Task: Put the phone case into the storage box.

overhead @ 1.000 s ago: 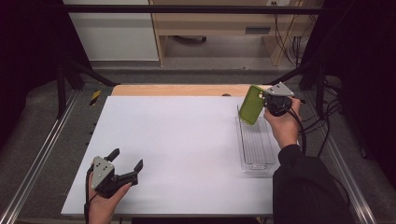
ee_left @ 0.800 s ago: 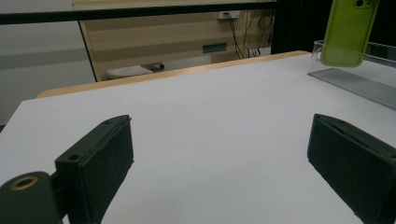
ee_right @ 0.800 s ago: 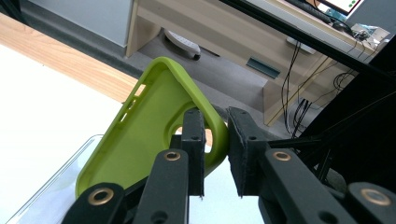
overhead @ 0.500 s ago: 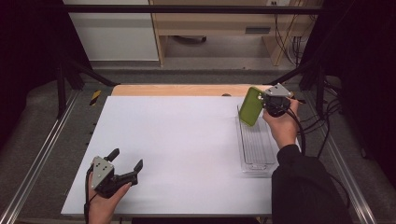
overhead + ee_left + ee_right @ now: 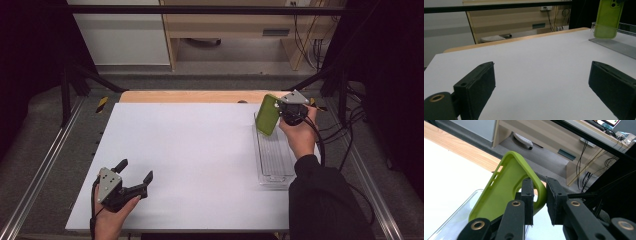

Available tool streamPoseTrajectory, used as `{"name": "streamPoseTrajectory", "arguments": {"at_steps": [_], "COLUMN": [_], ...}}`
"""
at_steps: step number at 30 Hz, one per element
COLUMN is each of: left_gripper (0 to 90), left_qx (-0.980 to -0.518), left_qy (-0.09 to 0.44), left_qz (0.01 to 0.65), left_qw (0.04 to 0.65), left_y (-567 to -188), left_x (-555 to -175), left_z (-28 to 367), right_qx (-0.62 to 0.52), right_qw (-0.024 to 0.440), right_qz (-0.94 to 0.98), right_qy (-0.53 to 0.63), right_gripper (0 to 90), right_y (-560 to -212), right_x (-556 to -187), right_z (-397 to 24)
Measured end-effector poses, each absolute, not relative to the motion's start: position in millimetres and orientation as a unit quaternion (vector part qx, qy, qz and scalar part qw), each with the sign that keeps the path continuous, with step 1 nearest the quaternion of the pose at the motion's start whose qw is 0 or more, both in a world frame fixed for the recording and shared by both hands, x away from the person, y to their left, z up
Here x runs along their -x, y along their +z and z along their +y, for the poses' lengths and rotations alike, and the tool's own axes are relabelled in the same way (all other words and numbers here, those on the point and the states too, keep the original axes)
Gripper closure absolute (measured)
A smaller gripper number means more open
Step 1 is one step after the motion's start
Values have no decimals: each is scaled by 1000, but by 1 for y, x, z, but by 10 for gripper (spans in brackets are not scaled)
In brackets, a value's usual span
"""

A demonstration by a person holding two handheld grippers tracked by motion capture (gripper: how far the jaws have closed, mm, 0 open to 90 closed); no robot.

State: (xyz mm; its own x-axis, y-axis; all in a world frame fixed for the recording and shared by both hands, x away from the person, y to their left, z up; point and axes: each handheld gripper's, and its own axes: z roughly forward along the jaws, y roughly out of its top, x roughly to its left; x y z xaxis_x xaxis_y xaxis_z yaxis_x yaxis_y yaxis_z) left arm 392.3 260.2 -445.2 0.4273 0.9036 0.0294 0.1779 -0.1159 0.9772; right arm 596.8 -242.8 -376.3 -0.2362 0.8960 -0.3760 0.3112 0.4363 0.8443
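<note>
Down at the lower left of the high view, the left gripper (image 5: 134, 181) rests on the white table (image 5: 200, 160) with its jaws spread wide and nothing between them; its own view confirms it, both black pads parted over bare tabletop. It looks parked, no part in the work for now.

Across at the right of the frame, the right gripper (image 5: 280, 114) has the green phone case (image 5: 267, 114) pinched by its top edge near the camera cutout, jaws closed on the rim, as the right gripper view shows plainly (image 5: 509, 187). The case hangs nearly upright, tilted, its lower end at the far end of the clear plastic tray (image 5: 274, 155). Whether it touches the tray floor cannot be told.

So the pickup seems done; what is left, by the look of it, is laying the case flat in the tray and letting go. The tray's far wall sits close to the case's lower edge and could catch it.

Beyond the table, a wooden edge (image 5: 190, 96), cabinets and cables.
</note>
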Motion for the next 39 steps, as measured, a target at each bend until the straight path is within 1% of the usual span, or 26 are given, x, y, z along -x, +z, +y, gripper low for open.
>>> {"name": "streamPoseTrajectory", "arguments": {"at_steps": [15, 19, 39], "left_gripper": [66, 67, 67], "left_qx": [-661, -661, -661], "left_qy": [346, 346, 345], "left_qz": [410, 410, 410], "left_qw": [525, 525, 525], "left_y": [-445, -445, -445], "left_x": [-392, -392, -392], "left_z": [260, 260, 260], "right_qx": [-420, -415, -412], "right_qw": [457, 465, 464], "right_qz": [716, 717, 720], "right_qy": [319, 313, 312], "right_gripper": [766, 764, 761], "right_y": [-380, -381, -385], "right_x": [-600, -601, -604], "right_z": [-237, -234, -228]}}
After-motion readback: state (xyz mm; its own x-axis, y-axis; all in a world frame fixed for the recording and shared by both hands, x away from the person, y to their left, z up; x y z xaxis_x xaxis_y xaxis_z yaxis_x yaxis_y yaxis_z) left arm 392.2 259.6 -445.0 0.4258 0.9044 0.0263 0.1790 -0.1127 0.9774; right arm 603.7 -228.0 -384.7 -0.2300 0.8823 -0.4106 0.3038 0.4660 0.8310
